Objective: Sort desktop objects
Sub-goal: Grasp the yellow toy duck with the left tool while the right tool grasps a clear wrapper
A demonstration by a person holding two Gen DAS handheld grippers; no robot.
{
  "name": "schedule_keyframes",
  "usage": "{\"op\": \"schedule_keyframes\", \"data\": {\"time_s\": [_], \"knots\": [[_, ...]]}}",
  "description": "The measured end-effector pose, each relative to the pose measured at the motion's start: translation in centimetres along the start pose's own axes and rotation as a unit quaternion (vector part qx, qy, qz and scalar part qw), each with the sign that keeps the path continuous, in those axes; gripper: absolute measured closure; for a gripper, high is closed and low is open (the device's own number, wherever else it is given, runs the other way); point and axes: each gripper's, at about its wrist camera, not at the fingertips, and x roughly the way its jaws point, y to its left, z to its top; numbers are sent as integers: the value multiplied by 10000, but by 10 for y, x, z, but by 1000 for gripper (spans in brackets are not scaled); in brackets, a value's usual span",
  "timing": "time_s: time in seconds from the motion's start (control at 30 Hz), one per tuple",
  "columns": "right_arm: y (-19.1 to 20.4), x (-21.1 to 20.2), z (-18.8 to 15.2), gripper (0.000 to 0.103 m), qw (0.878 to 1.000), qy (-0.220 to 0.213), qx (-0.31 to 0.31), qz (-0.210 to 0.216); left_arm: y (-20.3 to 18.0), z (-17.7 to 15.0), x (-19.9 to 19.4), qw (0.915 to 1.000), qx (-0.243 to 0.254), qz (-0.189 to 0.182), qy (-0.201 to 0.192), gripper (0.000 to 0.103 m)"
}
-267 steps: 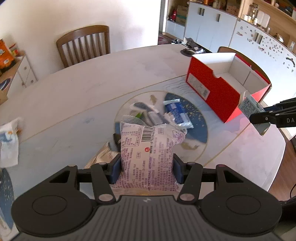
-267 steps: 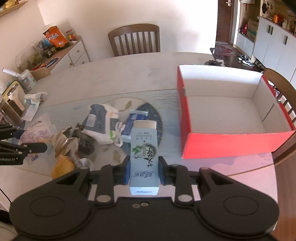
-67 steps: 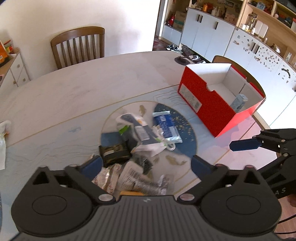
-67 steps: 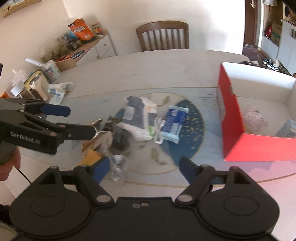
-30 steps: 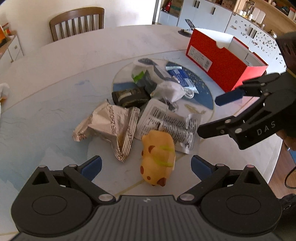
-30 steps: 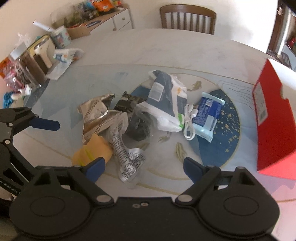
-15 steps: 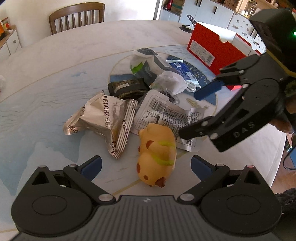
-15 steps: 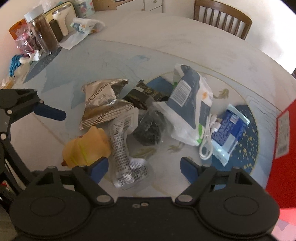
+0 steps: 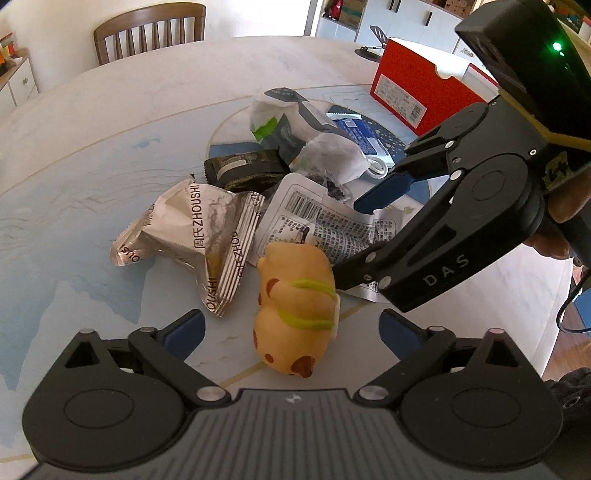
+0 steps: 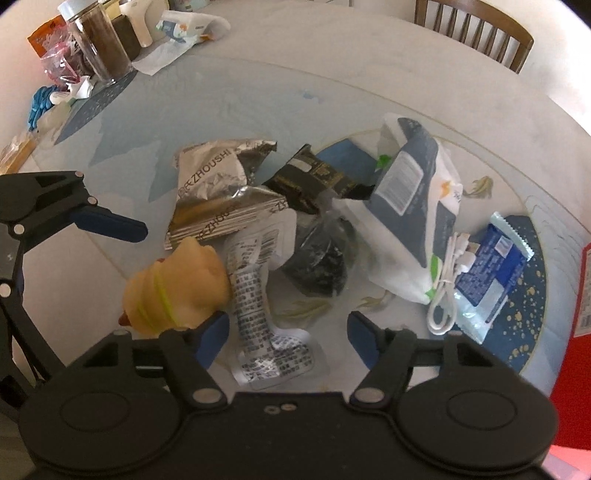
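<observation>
The right gripper (image 10: 288, 328), jaws just narrowing, empty, should centre the clear printed pouch (image 10: 258, 325) before pinching, while the left gripper (image 9: 291, 328) gapes empty over the yellow toy (image 9: 295, 306)

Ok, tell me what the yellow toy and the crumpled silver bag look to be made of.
Yellow toy: likely soft foam or rubber, matte; rounded shape, no glare. Silver bag: metallised plastic foil, shiny; sharp creases hold and catch light.

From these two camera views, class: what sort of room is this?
Most likely a home dining room: a wooden dining chair at a large round table, white cupboards behind, and food jars at the table's edge.
</observation>
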Motion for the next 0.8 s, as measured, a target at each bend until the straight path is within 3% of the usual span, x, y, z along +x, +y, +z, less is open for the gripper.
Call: {"op": "schedule_keyframes", "data": {"time_s": [0.27,0.53,0.8], "knots": [[2,3,1,42,9999,25,85,93,-2,-1,0,10000,5,20,-11,21],[9,3,5,54,9997,41,148,204,-3,0,2,10000,54,12,19,42],[9,3,3,68,9991,57,336,238,-4,-2,5,9999,83,51,98,56]]}}
